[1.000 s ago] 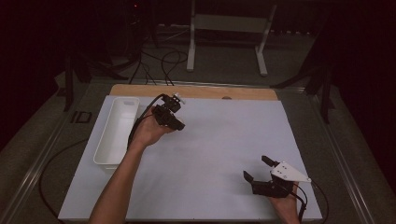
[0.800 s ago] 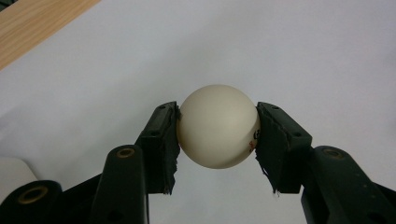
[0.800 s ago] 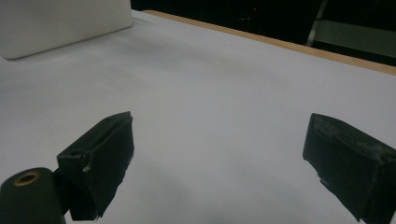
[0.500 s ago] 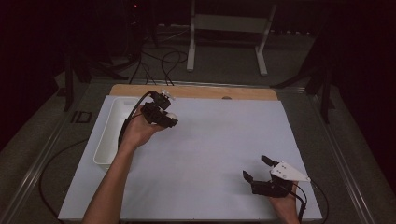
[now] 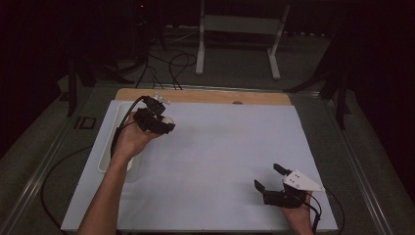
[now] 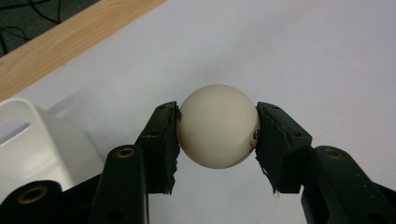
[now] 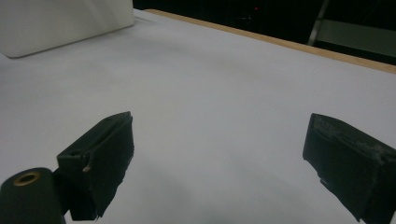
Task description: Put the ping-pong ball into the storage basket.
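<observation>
The left gripper (image 6: 217, 135) is clamping the white ball (image 6: 218, 126) above the table's far-left corner beside the white tray (image 5: 108, 142), delivery pending, while the right gripper (image 5: 270, 177) is resting apart, empty.

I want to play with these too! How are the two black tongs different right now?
The left black tongs are shut on a white ball; the right black tongs stand wide open with nothing between them. The left tongs hover by the white plastic tray; the right tongs sit low near the white table cover's near corner. Both have black padded jaws and are hand-held.
</observation>
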`<state>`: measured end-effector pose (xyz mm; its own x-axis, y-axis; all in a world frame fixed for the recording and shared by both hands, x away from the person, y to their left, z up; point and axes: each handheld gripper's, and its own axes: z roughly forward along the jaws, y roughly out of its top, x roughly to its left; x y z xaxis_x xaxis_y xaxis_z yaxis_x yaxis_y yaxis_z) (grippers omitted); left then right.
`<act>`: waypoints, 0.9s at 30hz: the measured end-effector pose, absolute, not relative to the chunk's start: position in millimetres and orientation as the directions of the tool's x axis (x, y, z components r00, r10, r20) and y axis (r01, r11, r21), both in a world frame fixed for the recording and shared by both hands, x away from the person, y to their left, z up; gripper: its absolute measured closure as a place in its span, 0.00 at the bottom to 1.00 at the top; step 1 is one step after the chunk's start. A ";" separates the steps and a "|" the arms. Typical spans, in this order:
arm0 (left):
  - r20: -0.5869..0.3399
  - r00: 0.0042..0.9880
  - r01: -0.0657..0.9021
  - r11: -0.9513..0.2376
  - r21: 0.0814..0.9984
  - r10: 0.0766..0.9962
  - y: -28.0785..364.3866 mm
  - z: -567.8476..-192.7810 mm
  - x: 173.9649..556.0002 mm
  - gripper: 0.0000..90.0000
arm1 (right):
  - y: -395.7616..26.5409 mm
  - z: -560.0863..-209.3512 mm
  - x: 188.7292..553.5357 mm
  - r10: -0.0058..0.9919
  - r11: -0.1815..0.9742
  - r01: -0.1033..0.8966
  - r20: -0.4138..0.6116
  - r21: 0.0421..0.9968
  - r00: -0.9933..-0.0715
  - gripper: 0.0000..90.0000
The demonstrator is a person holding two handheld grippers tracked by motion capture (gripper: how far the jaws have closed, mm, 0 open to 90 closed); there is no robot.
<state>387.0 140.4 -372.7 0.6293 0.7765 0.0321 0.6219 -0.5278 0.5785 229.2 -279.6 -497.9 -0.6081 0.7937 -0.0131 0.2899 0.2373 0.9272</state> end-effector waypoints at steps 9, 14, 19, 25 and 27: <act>0.065 0.616 0.613 -0.529 0.587 0.785 153.5 -374.4 382.9 0.57 | -279.6 -498.0 229.4 0.795 0.235 0.291 -0.011 0.927 -0.607 0.10; 0.085 0.601 0.599 -0.518 0.610 0.794 165.1 -375.4 378.6 0.57 | -280.0 -498.1 228.9 0.794 0.238 0.292 -0.012 0.927 -0.608 0.10; 0.088 0.590 0.592 -0.504 0.629 0.803 174.3 -375.0 376.7 0.57 | -280.7 -498.2 228.5 0.796 0.239 0.291 -0.015 0.927 -0.605 0.10; 0.101 0.580 0.581 -0.497 0.644 0.808 180.8 -375.2 373.7 0.57 | -281.6 -498.3 227.7 0.798 0.236 0.293 -0.012 0.927 -0.602 0.10; 0.102 0.576 0.580 -0.493 0.649 0.811 183.4 -375.2 372.8 0.57 | -282.1 -498.1 227.5 0.800 0.235 0.294 -0.012 0.927 -0.600 0.10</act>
